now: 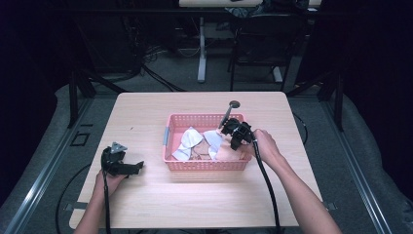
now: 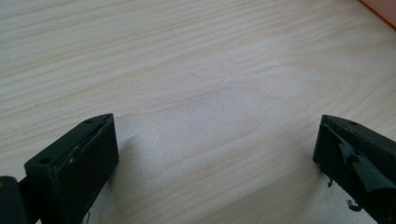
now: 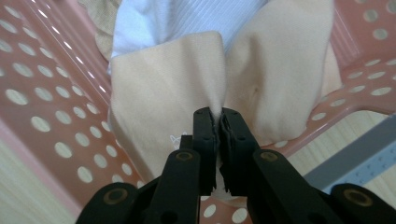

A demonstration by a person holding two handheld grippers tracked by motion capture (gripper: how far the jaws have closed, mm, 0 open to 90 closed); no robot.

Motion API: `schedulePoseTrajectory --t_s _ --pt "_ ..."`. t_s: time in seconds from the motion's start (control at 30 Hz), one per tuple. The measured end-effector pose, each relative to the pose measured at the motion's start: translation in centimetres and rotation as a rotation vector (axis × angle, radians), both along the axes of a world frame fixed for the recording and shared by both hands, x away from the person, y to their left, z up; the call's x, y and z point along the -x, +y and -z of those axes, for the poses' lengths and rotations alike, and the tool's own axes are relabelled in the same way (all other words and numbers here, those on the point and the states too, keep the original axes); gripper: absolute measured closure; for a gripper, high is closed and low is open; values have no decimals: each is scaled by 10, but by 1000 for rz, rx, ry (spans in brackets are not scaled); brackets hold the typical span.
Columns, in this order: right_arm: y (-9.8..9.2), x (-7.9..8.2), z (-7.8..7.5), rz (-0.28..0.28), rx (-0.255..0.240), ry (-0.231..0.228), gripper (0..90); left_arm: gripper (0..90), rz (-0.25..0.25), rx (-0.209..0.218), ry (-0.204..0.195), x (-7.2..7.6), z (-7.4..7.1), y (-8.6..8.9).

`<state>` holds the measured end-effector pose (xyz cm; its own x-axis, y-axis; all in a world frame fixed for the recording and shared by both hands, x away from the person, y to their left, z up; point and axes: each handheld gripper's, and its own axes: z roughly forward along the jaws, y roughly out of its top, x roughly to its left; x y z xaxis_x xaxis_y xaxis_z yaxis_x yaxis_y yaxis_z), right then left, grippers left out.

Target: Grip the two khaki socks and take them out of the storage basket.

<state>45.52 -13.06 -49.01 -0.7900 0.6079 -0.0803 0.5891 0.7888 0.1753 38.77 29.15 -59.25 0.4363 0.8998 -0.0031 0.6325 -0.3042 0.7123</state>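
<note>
The right claw (image 3: 218, 122) is clamped on a fold of beige cloth (image 3: 168, 79) inside the pink basket (image 1: 204, 165). Left of the basket, the left claw (image 2: 215, 154) rests apart over bare desk (image 2: 187, 60). The grasp seems made; lifting the cloth clear likely comes next.

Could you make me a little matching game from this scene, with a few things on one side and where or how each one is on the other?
Things:
1. right gripper
2. left gripper
3. pink basket
4. peach cloth

States:
A. stands in the middle of the wooden table
B. jaws wide apart over bare wood
C. pinched into a fold inside the basket
D. jaws shut on fabric

Pairs: 1-D, 2-B, 3-A, 4-C
</note>
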Motion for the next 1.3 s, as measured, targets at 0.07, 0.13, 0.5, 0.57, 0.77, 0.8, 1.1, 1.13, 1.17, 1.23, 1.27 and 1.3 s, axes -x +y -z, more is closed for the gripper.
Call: schedulePoseTrajectory --t_s 0.07,0.13,0.5,0.57,0.77,0.8,1.1,1.13,1.17,1.23,1.27,1.3 --pt "-1 1 -4 5 -7 2 854 0 0 0 0 0 0 0" --pt "-2 2 -7 1 -8 -2 857 0 0 0 0 0 0 0" --pt "-8 3 -29 17 -93 -18 859 0 2 -1 0 0 0 0" --pt "-9 3 -33 15 -90 -16 859 0 1 1 1 0 0 0" --pt "-13 4 -42 19 -131 -15 861 0 1 1 1 0 0 0" --pt "-13 4 -45 21 -136 -20 861 0 1 1 1 0 0 0" --pt "-15 7 -76 16 -168 -51 862 0 0 -1 1 0 0 0" --pt "-15 7 -76 16 -168 -51 862 0 0 -1 0 0 0 0" --pt "-15 7 -78 12 -161 -50 862 0 0 -1 1 0 0 0" --pt "-15 7 -80 9 -164 -50 863 0 1 -1 1 0 0 0" --pt "-15 7 -80 17 -180 -54 863 0 1 -1 1 0 0 0" --pt "-15 7 -81 19 -189 -54 862 0 1 -1 1 0 0 0"
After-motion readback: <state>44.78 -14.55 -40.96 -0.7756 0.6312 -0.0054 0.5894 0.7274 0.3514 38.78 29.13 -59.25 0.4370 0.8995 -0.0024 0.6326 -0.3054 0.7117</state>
